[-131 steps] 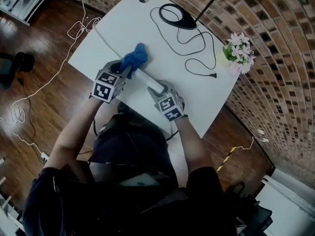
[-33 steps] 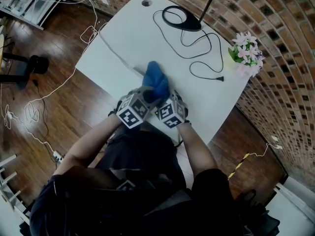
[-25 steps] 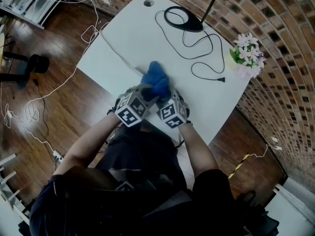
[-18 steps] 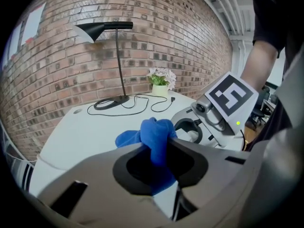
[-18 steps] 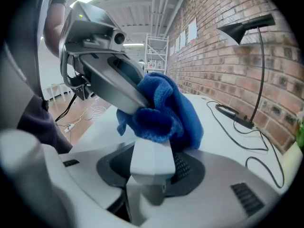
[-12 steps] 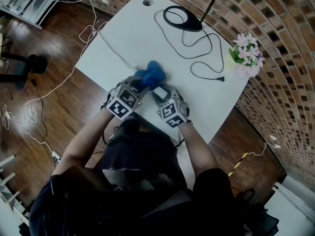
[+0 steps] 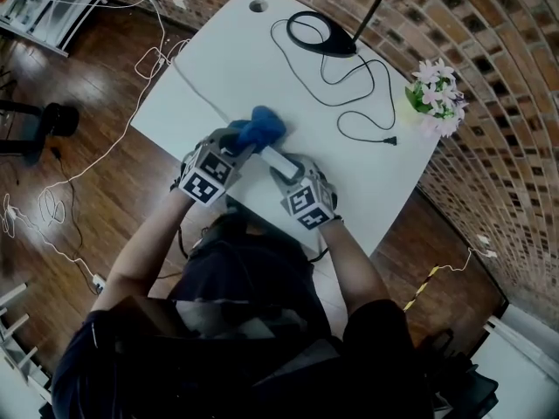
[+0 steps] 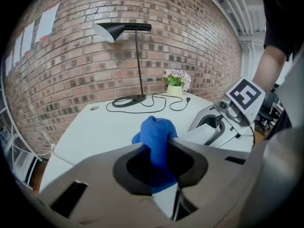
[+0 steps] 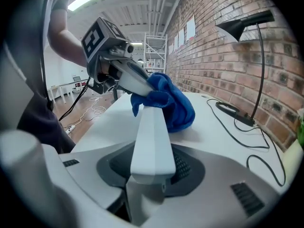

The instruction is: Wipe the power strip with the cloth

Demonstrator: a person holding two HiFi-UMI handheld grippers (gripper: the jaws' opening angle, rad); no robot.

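My left gripper (image 7: 238,140) pinches the cloth (image 7: 260,127) on the power strip (image 7: 278,158); right gripper (image 7: 284,171) clamps its end by the table's (image 7: 218,59) near edge, open tabletop beyond.

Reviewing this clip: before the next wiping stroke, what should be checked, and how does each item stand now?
1. Blue cloth clamped between the left gripper's jaws: ok.
2. Long white plastic power strip clamped at its near end by the right gripper: ok.
3. Cloth in contact with the strip: ok, bunched over its far part.
4. Black lamp cable apart from the strip on the white table: ok.
5. Strip surface clean: cannot tell.
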